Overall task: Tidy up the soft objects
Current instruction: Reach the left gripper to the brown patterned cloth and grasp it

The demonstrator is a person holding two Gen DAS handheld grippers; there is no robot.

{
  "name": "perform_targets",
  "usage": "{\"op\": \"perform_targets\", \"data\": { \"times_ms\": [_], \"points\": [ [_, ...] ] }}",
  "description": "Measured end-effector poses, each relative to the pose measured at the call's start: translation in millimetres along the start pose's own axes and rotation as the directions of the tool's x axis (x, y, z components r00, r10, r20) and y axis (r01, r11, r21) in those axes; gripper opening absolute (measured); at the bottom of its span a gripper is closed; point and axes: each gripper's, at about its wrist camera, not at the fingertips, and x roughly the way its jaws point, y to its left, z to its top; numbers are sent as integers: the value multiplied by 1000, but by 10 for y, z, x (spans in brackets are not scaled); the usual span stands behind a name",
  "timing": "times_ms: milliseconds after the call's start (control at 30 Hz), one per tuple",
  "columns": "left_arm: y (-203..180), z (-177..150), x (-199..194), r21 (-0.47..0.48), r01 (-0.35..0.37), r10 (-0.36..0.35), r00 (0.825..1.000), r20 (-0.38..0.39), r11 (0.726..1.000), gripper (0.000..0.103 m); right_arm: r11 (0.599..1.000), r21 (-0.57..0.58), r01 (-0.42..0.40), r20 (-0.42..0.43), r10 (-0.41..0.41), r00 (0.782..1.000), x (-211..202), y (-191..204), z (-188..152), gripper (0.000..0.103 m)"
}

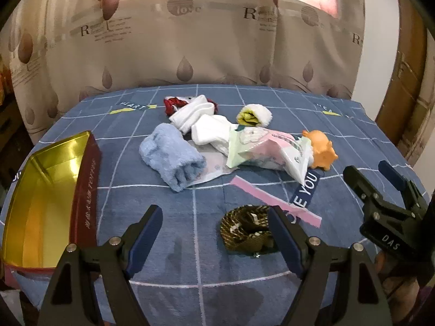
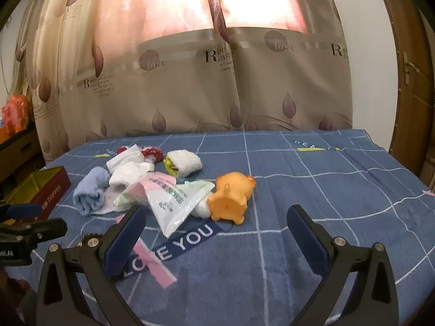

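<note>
A pile of soft things lies mid-table: a rolled light-blue towel [image 1: 171,156] [image 2: 89,190], white socks [image 1: 201,125] [image 2: 127,172], a red and white sock [image 1: 174,103], a white and green roll [image 1: 254,114] [image 2: 185,163], a plastic packet [image 1: 269,146] [image 2: 174,198] and an orange squeaky toy [image 1: 322,148] [image 2: 231,197]. A gold-lined red box [image 1: 46,201] [image 2: 40,187] stands at the left. My left gripper [image 1: 214,233] is open and empty, low over the cloth, with a gold patterned band [image 1: 246,228] by its right finger. My right gripper [image 2: 217,233] is open and empty, near the toy.
The table is covered by a blue checked cloth [image 2: 312,190] printed "LOVE YOU". A pink paper strip [image 1: 274,201] lies near the band. A patterned curtain [image 1: 204,40] hangs behind the table. A wooden door [image 2: 410,81] is at the right.
</note>
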Motion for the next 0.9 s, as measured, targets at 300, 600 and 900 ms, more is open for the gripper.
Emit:
{"op": "perform_targets", "data": {
  "times_ms": [300,600,900],
  "points": [
    [-97,17,96,20,1,-1,1000,-29,1000,82,1000,16,3,-25,-3,1000,4,-92,-112,103],
    [-141,48,241,17,13,-12,997,-77,1000,82,1000,22,-6,-35,7,999,26,-122,-132,103],
    [-138,6,354,-31,32,-35,992,-122,999,82,999,38,-16,-45,17,999,51,-144,-142,103]
  ]
}}
